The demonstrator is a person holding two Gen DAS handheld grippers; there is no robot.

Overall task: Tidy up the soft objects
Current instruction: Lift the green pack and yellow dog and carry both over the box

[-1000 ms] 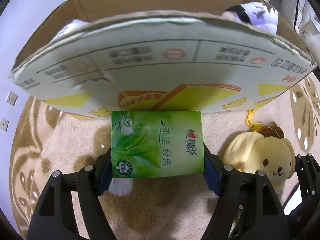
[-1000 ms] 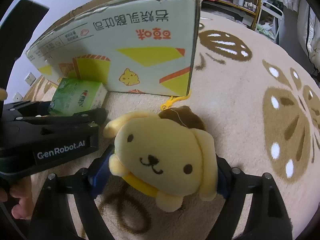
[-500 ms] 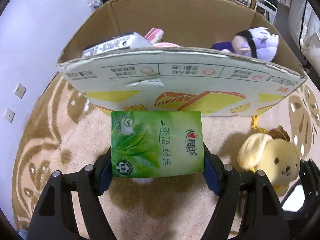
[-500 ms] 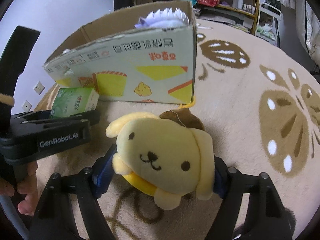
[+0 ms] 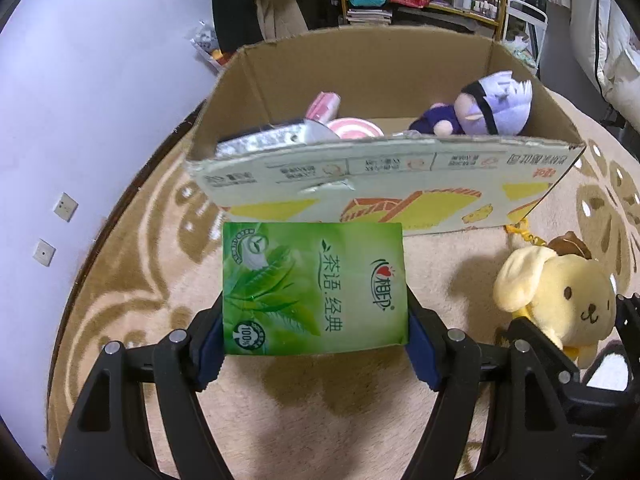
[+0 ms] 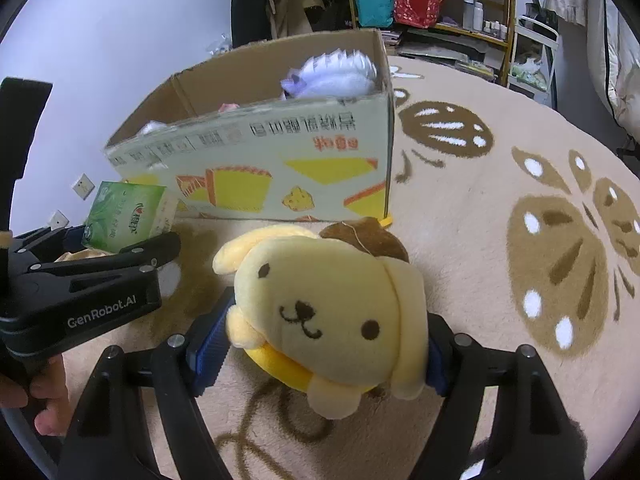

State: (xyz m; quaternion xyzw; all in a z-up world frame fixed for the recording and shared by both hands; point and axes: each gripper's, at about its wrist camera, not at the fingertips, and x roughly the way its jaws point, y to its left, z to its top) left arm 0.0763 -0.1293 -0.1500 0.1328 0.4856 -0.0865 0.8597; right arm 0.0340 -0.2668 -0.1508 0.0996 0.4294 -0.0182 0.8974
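The left gripper (image 5: pixel 314 344) has its blue-padded fingers (image 5: pixel 210 340) clenched on the two sides of a green plastic-wrapped tissue pack with leaf print (image 5: pixel 314 286), held above the carpet just in front of an open brown cardboard box with yellow printed shapes on its pale front (image 5: pixel 400 196). Only this left wrist view looks down into the box: a purple-and-white plush doll (image 5: pixel 488 106) lies at its right end, and a pink round soft item (image 5: pixel 354 128) and a silvery wrapped pack (image 5: pixel 276 138) lie at its left.

The right wrist view shows the box from its corner (image 6: pixel 280 168), with only the doll's white hair (image 6: pixel 336 72) showing above the rim. Here the right gripper (image 6: pixel 324 344) grasps a yellow plush dog with a brown cap (image 6: pixel 328 312) between its fingers (image 6: pixel 210 344), lifted off the carpet in front of the box's near right corner. The left gripper's black body and the tissue pack (image 6: pixel 124 216) show at the left.

The floor is a beige fluffy carpet with brown flower patterns (image 6: pixel 560 264). Behind stand a pale wall with white sockets (image 5: pixel 64 206) and yellow-framed shelves with bottles (image 6: pixel 472 4).
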